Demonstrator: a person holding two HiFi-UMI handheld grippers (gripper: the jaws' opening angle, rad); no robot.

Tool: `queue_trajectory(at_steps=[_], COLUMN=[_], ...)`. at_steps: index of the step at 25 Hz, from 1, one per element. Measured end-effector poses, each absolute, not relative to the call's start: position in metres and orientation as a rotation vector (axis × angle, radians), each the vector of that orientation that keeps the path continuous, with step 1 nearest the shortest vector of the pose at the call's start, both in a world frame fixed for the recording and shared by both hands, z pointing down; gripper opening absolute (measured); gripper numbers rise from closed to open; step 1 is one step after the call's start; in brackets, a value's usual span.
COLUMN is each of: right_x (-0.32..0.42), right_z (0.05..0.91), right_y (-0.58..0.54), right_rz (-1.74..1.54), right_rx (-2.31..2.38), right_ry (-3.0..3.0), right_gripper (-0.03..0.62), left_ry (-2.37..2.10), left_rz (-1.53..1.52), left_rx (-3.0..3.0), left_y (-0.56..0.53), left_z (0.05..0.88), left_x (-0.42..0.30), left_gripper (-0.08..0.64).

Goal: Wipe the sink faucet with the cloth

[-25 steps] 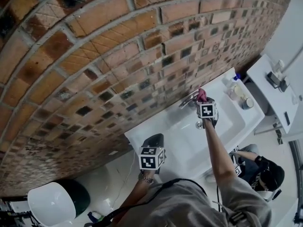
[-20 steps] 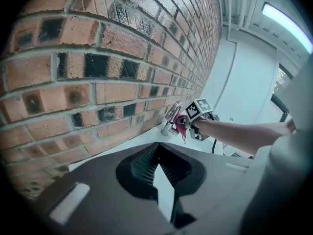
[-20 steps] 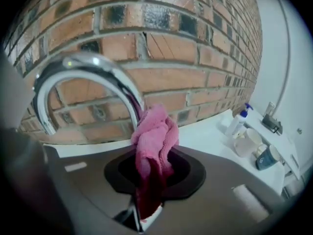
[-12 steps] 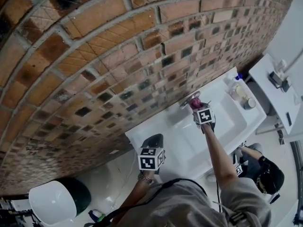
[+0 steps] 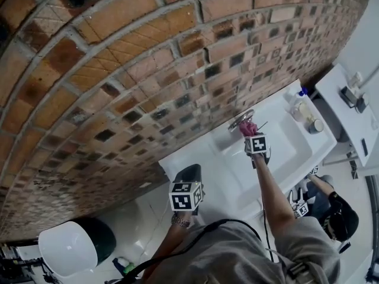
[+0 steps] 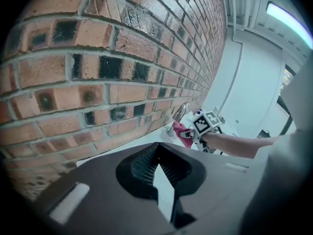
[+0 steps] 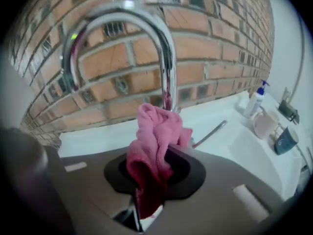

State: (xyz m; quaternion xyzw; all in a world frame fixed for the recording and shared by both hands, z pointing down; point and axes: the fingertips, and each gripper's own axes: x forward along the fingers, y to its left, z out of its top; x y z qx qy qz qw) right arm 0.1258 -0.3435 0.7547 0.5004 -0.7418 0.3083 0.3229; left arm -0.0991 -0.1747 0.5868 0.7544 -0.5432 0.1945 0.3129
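Note:
The chrome faucet (image 7: 164, 48) arches up in front of the brick wall, its base just beyond my right gripper (image 7: 156, 155). That gripper is shut on a bunched pink cloth (image 7: 154, 131), which rises against the faucet's upright stem. In the head view the cloth (image 5: 247, 126) touches the faucet (image 5: 238, 120) at the back of the white sink (image 5: 290, 152), with the right gripper (image 5: 251, 135) right behind it. My left gripper (image 5: 189, 173) hangs over the sink's left end, well away from the faucet. Its jaws (image 6: 156, 168) are shut with nothing in them.
A thin lever handle (image 7: 210, 132) sticks out beside the faucet base. A soap bottle (image 5: 298, 102) and cups (image 5: 314, 126) stand at the sink's right end. Another person (image 5: 340, 215) is at the lower right. A white bowl-shaped fixture (image 5: 68, 250) sits at the lower left.
My right gripper has slid the cloth from beside the faucet's right end down and in against its stem. The left gripper has stayed in place.

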Motion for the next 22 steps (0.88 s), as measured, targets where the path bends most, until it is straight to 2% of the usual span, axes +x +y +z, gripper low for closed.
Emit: queue_trajectory(at_steps=[4, 11, 16, 19, 22], right_x=[0.154, 0.151, 0.119, 0.171, 0.212], right_z=[0.712, 0.762, 0.791, 0.762, 0.726], right_y=[-0.377, -0.371, -0.315, -0.318, -0.354], right_rz=[0.68, 0.682, 0.853, 0.764, 0.821], right_rx=[1.464, 1.407, 1.139, 1.398, 1.695], right_ry=[-1.938, -1.845, -1.921, -1.94, -1.982], right_gripper=[0.078, 0.078, 0.077, 0.077, 0.077], left_ry=[-1.433, -1.382, -1.362, -1.358, -1.376], left_rz=[0.499, 0.513, 0.53, 0.534, 0.543], left_rx=[1.974, 2.035, 2.033, 2.04, 2.028], left_y=[-0.183, -0.184, -0.181, -0.179, -0.183], left_z=[0.589, 0.584, 0.589, 0.588, 0.591], left_x=[-0.102, -0.077, -0.074, -0.073, -0.08], left_gripper=[0.02, 0.02, 0.02, 0.02, 0.02])
